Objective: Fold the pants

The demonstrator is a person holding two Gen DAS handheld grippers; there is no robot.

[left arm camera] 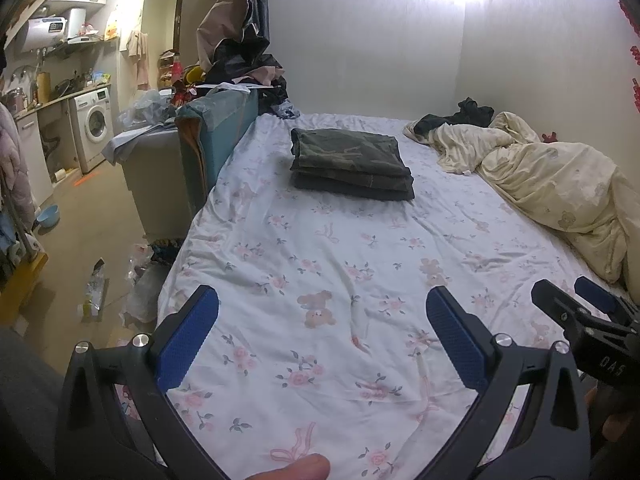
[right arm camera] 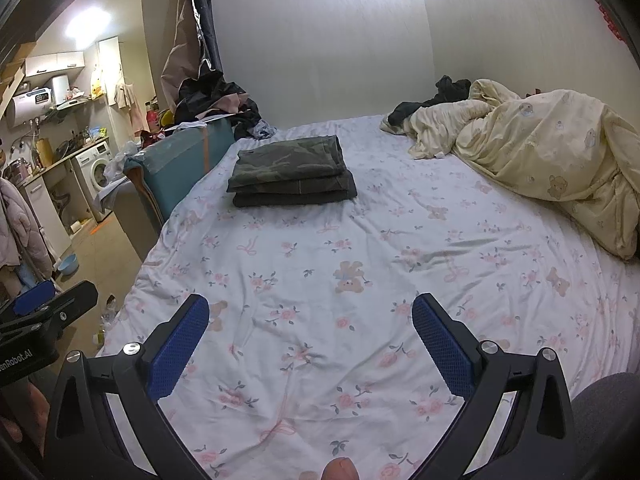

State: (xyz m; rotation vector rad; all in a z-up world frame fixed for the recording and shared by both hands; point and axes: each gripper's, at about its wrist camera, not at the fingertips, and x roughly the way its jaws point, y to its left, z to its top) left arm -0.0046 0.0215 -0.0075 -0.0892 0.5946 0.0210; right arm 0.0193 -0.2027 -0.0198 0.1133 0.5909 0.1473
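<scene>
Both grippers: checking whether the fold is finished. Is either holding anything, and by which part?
Nothing held: left gripper and right gripper both open over the floral bedsheet.

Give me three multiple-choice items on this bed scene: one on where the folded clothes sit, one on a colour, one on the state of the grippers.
1. Where is the folded stack?
A. On the floor
B. On the bed, toward its far left side
C. On top of the cream quilt

2. What colour are the gripper pads?
A. Blue
B. Red
C. Yellow

3. How do the left gripper and right gripper stand?
A. Both shut on pants
B. One open, one shut
C. Both open, holding nothing

Answers:
1 B: the stack lies on the floral sheet, apart from the quilt.
2 A: the pads are blue on black fingers.
3 C: only bare sheet shows between each pair of fingers.
</scene>
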